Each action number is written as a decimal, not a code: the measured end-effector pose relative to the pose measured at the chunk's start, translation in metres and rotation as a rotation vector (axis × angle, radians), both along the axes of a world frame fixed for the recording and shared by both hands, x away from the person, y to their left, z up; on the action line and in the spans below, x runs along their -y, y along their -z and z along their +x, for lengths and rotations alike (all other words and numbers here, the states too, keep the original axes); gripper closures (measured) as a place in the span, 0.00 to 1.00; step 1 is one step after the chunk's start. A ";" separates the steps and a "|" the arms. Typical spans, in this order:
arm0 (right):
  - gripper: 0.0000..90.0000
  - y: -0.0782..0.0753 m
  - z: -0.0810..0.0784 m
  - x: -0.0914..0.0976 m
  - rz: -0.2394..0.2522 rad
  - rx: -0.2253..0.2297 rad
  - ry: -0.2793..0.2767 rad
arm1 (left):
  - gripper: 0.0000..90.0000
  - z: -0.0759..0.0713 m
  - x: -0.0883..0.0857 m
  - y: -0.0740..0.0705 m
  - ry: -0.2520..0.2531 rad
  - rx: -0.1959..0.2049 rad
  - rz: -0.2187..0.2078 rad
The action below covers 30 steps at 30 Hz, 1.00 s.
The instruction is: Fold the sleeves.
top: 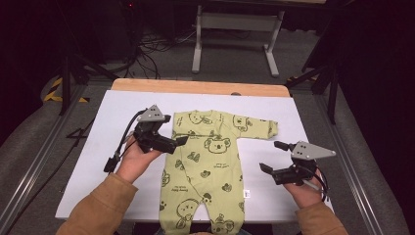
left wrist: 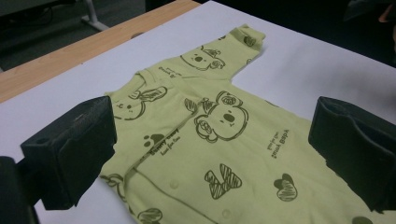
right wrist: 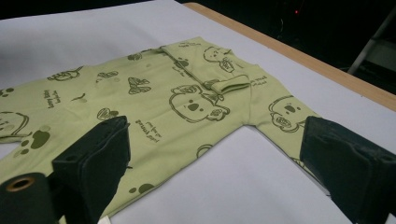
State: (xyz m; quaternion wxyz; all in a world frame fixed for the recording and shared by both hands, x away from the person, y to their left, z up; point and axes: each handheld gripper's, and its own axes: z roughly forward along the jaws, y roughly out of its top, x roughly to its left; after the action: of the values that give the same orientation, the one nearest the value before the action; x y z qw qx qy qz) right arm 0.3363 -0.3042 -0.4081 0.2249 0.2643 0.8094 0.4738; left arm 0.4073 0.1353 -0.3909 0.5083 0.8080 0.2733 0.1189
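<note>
Tan sleeves point(top: 100, 203), black tools, grey plates

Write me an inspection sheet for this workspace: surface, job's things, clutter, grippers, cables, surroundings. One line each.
Surface: white sheet over a wooden table, whose far edge is bare.
Job's things: green baby romper with koala print lies flat, front up; one sleeve is spread out, the other sleeve is folded across the chest.
Clutter: nothing seen.
Grippers: left gripper is open at the romper's shoulder edge; right gripper is open, beside the romper, below the spread sleeve; neither holds anything.
Cables: a black cable trails from the left gripper; loose cables lie on the floor.
Surroundings: grey floor, metal table frame, dark backdrop.
</note>
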 end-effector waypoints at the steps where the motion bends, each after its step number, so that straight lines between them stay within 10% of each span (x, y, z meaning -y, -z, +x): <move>1: 0.11 -0.002 0.003 -0.001 -0.002 -0.010 0.002 | 0.02 -0.005 -0.005 0.001 -0.006 0.004 -0.011; 18: 0.14 -0.015 0.057 -0.006 -0.096 -0.073 0.077 | 0.02 -0.055 -0.059 0.022 -0.107 0.101 -0.039; 25: 0.14 -0.012 0.079 -0.001 -0.095 -0.105 0.119 | 0.02 -0.055 -0.078 0.034 -0.132 0.051 -0.106; 30: 0.17 -0.012 0.089 0.001 -0.097 -0.123 0.121 | 0.02 -0.056 -0.081 0.040 -0.167 0.073 -0.051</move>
State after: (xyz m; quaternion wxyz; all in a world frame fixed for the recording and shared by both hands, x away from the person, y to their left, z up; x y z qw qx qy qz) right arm 0.4252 -0.3049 -0.3959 0.2158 0.3301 0.8262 0.4023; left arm 0.3517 0.2167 -0.4310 0.5265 0.7644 0.3239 0.1831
